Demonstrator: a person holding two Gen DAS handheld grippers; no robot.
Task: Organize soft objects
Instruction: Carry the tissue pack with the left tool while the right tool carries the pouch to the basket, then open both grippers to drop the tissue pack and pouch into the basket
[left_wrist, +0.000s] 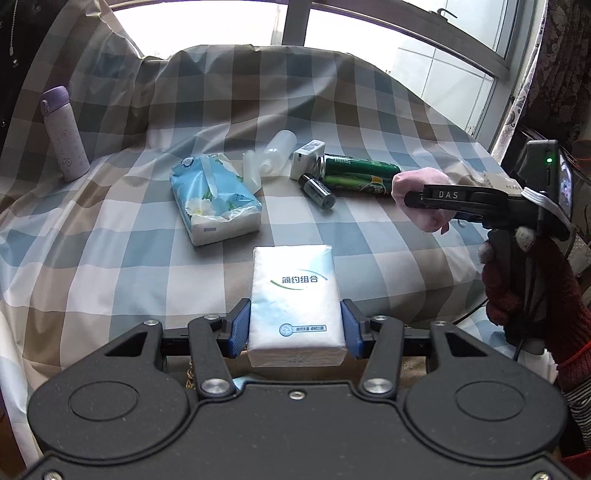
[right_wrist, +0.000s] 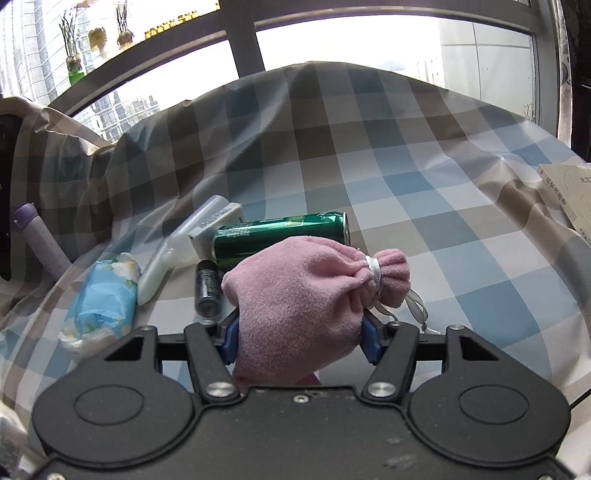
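Observation:
My left gripper (left_wrist: 295, 328) is shut on a white tissue pack (left_wrist: 295, 302), its blue pads pressing both sides, held above the checked cloth. My right gripper (right_wrist: 299, 338) is shut on a pink drawstring pouch (right_wrist: 303, 291), lifted off the cloth with the tied neck pointing right. From the left wrist view the right gripper (left_wrist: 413, 199) is at the right, the pink pouch (left_wrist: 424, 206) bulging around its fingers. A blue flowered tissue pack (left_wrist: 216, 199) lies on the cloth left of centre; the same blue tissue pack (right_wrist: 101, 299) lies at the lower left in the right wrist view.
On the checked cloth (left_wrist: 110, 258) lie a green can (left_wrist: 358, 175), a small dark bottle (left_wrist: 317, 190), a clear squeeze bottle (left_wrist: 275, 153) and a white box (left_wrist: 306, 158). A purple flask (left_wrist: 64, 134) stands at the far left. A book (right_wrist: 569, 195) lies at the right edge. A gloved hand (left_wrist: 517, 288) holds the right gripper.

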